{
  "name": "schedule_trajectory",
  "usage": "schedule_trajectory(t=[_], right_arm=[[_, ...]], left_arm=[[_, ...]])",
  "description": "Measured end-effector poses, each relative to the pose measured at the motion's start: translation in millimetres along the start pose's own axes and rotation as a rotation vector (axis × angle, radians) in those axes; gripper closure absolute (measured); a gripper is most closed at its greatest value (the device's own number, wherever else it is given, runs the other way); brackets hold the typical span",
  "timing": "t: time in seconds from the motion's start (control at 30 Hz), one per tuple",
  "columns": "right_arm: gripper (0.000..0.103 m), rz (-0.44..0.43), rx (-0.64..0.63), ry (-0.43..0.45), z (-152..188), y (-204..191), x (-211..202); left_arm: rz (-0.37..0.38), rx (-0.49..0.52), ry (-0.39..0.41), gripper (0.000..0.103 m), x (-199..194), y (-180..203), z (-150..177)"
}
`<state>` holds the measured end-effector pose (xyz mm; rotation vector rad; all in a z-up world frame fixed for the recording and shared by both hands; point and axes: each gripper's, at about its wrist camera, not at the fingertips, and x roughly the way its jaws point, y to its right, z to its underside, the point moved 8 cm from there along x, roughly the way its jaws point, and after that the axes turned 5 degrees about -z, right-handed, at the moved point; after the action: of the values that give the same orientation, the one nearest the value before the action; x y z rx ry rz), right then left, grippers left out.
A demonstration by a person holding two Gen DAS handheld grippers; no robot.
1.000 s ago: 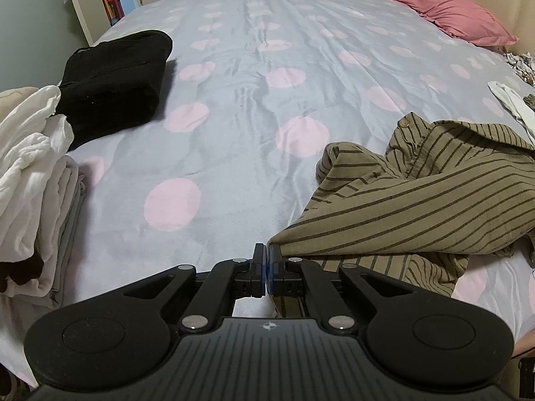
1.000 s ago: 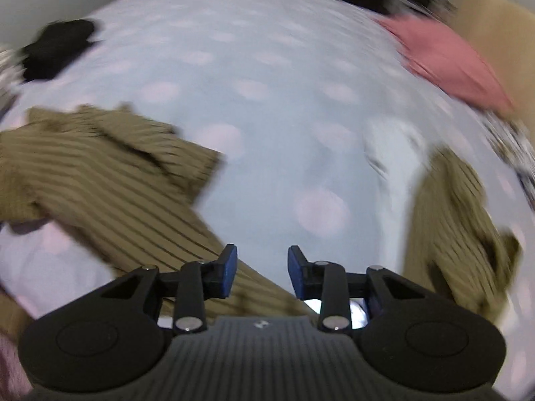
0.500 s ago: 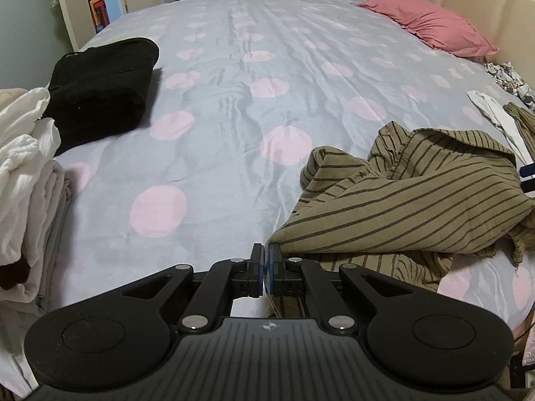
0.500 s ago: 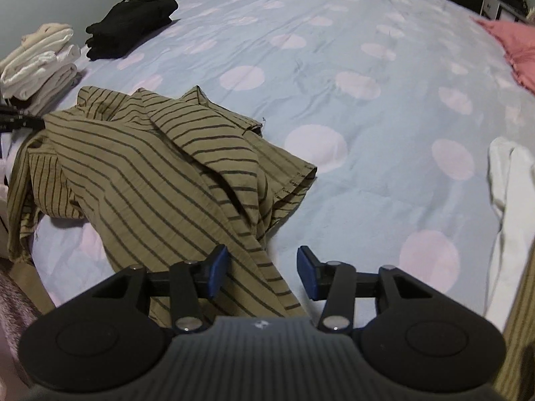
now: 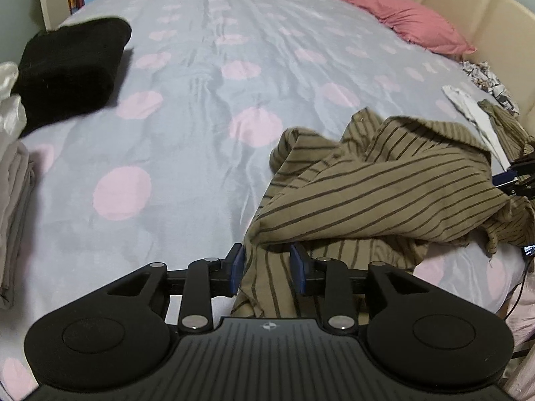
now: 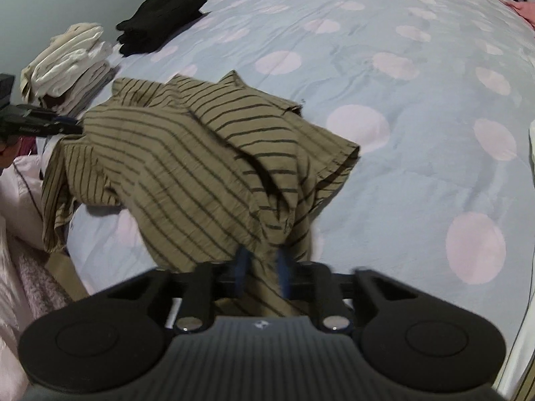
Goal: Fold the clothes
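A crumpled olive shirt with dark stripes (image 5: pixel 384 193) lies near the front edge of the dotted bed sheet (image 5: pixel 184 117). My left gripper (image 5: pixel 267 267) sits at the shirt's left hem. Its jaws are opening, and cloth lies loose between the pads without being pressed. In the right wrist view the same shirt (image 6: pixel 187 153) fills the middle. My right gripper (image 6: pixel 262 267) is at its near edge with the jaws closing, and a bunch of striped cloth is pinched between the blurred blue pads. The left gripper (image 6: pixel 43 123) shows at the shirt's far side.
A folded black garment (image 5: pixel 73 63) and a stack of folded white clothes (image 5: pixel 13 167) sit at the bed's left edge. A pink pillow (image 5: pixel 418 20) lies by the beige headboard (image 5: pixel 468 6). A white garment (image 5: pixel 474 110) and another striped piece (image 5: pixel 508 123) lie at the right.
My left jaws, shut on the shirt's hem before, now stand apart. My right gripper has come down onto the shirt's near edge, and its jaws have narrowed around the cloth.
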<state>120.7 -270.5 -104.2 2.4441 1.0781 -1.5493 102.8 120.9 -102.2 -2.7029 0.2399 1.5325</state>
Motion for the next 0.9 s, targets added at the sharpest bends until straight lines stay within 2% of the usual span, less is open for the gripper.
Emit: schedule_trajectory(t=[0.07,0.23,0.47,0.5,0.57,0.67,0.9], right_arm=[[0.096,0.02,-0.01,0.011,0,-2,-2],[0.099,0.102,-0.02,0.074,-4,-2,-16],[0.1,0.231,0.025,0.182,-13,4,-36],[0.1,0.24,0.028,0.187,-13,4,-37],[0.1,0.268,0.025,0.204,-13,2,-42],[0.1,0.302,0.006,0.245,-14,-3,-53],[0.1,0.446,-0.118,0.38,-37,-36,-101]], left_arm=[[0.007,-0.03,-0.008,0.075,4,-4,1],[-0.047,-0.065,-0.004,0.075,7,-20,3],[0.051,-0.079,-0.023,0.076,15,-11,3],[0.058,-0.073,-0.029,0.078,17,-8,4],[0.044,-0.064,-0.027,0.093,19,-7,3],[0.028,-0.081,0.001,0.101,14,-8,0],[-0.029,-0.094,0.204,0.103,-44,-7,-27]])
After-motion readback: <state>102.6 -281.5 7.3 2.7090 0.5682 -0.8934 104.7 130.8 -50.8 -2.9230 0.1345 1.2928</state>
